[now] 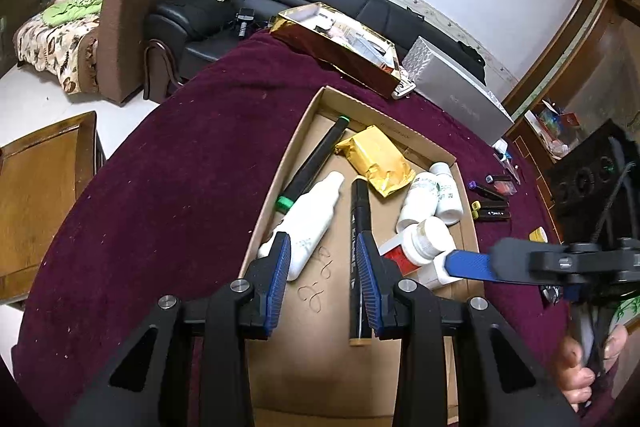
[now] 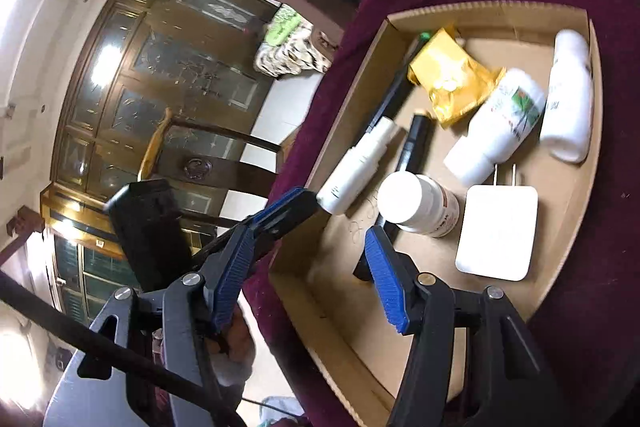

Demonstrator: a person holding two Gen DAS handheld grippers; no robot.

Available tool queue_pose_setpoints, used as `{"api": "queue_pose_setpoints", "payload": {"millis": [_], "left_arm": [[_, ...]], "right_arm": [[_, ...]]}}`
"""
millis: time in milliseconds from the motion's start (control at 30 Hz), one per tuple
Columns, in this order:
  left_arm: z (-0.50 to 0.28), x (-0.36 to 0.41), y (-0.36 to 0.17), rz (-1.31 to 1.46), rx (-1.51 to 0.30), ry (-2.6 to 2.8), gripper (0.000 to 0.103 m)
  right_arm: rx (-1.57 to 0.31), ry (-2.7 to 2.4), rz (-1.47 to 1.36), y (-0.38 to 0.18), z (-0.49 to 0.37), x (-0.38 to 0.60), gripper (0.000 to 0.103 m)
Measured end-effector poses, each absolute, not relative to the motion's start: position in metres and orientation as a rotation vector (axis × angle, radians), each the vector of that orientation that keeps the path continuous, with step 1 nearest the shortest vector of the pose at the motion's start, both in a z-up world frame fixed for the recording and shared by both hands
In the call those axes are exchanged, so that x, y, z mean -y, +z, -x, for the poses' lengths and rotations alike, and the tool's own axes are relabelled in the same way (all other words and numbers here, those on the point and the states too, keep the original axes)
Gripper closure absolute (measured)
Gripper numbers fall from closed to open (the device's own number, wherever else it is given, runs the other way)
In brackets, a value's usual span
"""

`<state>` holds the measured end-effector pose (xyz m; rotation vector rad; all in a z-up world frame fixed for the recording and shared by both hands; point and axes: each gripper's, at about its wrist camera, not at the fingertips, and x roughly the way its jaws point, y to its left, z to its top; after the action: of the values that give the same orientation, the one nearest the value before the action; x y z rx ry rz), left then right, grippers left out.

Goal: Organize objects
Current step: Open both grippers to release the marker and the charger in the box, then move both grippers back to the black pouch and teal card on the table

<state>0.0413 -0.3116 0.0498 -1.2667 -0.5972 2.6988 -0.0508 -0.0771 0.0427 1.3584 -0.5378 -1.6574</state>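
Left tool (image 1: 322, 267): jaws parted, nothing gripped, poised over the cardboard tray (image 1: 308, 115) with a black marker (image 1: 358, 223) lying loose beside its right pad. Right tool (image 2: 308, 259): jaws apart, empty, hovering above the tray's near left corner.

Already in the tray: white spray bottle (image 1: 310, 223) along the left wall, green-capped marker (image 1: 316, 163) beside it, gold foil packet (image 1: 378, 161) toward the far end, white pill bottles (image 1: 434, 195) along the right wall, red-labelled bottle (image 1: 424, 241), white charger plug (image 2: 498, 231).

Still out on the maroon-covered table (image 1: 160, 187), past the tray's right wall: several small markers (image 1: 490, 203) and other bits. Judging by that, mostly done, a few pieces left.
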Motion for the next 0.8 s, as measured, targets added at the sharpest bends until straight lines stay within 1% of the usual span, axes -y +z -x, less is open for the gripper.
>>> {"api": "queue_pose_setpoints", "payload": {"millis": [167, 433, 500, 600, 733, 800], "left_arm": [[-0.046, 0.316, 0.049, 1.273, 0.611, 2.702, 0.074], [-0.049, 0.31, 0.054, 1.276, 0.583, 2.694, 0.074], [-0.049, 0.305, 0.055, 1.283, 0.572, 2.686, 0.073], [-0.053, 0.294, 0.061, 1.275, 0.547, 2.675, 0.073], [-0.06, 0.272, 0.074, 1.245, 0.495, 2.651, 0.073], [-0.064, 0.256, 0.081, 1.228, 0.452, 2.632, 0.07]], "right_arm": [[0.546, -1.704, -1.393, 0.029, 0.063, 0.083, 0.044], [0.624, -1.71, -1.361, 0.035, 0.073, 0.073, 0.041], [0.641, -1.723, -1.343, 0.041, 0.069, 0.063, 0.038], [0.655, -1.774, -1.32, 0.05, 0.066, 0.042, 0.036], [0.675, -1.865, -1.29, 0.058, 0.052, -0.001, 0.036], [0.698, -1.919, -1.272, 0.059, 0.042, -0.029, 0.036]]}}
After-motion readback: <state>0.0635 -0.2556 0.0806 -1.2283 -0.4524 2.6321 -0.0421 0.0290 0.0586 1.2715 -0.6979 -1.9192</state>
